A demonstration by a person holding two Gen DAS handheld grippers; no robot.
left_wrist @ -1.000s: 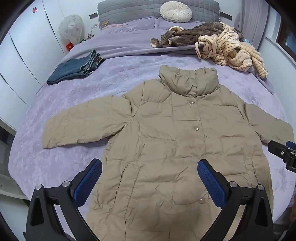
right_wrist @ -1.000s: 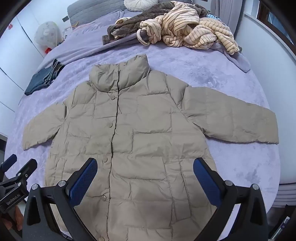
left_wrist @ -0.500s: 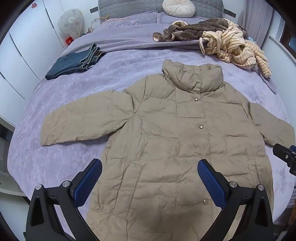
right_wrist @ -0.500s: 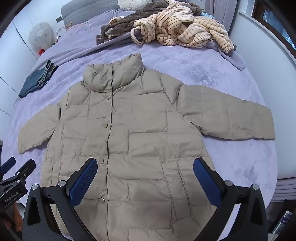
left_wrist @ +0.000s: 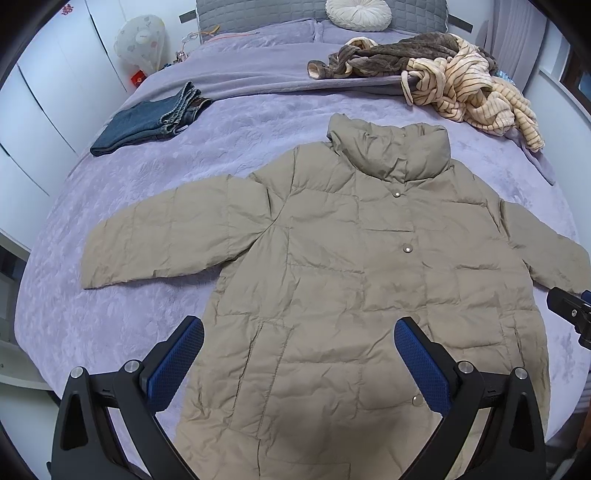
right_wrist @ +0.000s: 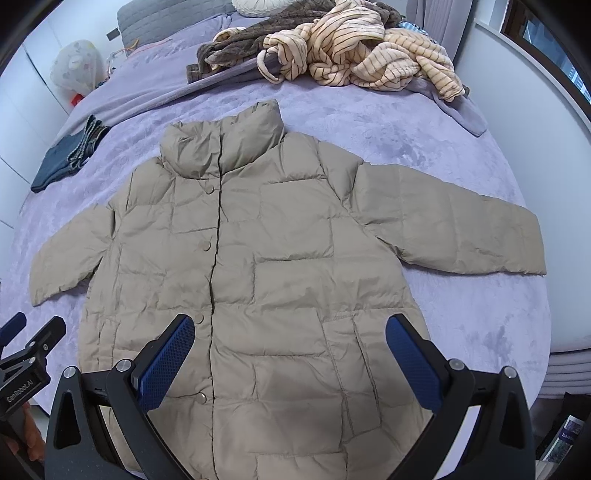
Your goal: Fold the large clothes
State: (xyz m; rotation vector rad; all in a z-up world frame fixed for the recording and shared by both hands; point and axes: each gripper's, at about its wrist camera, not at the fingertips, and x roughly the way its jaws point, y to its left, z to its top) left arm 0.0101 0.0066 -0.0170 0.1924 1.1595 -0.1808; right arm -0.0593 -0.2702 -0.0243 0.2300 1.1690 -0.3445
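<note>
A khaki quilted puffer jacket (left_wrist: pixel 351 266) (right_wrist: pixel 266 258) lies flat and buttoned on the purple bedspread (left_wrist: pixel 236 122), collar toward the headboard. Both sleeves are spread out sideways. My left gripper (left_wrist: pixel 297 360) hangs open above the jacket's lower left front, blue pads wide apart, nothing between them. Over the lower right front, my right gripper (right_wrist: pixel 290 356) is likewise open and holds nothing. Each gripper shows at the edge of the other's view. The hem is hidden under the gripper bodies.
Folded blue jeans (left_wrist: pixel 147 122) lie at the bed's far left. A heap of brown and cream striped clothes (left_wrist: pixel 443 74) (right_wrist: pixel 354 51) sits near the headboard, beside a round cushion (left_wrist: pixel 358 14). White wardrobe doors (left_wrist: pixel 44 96) stand left; a wall (right_wrist: pixel 535 140) borders the bed's right edge.
Both cameras have drifted slightly, so the jacket sits a little higher and closer in view. The jacket itself has not moved and both grippers stay open.
</note>
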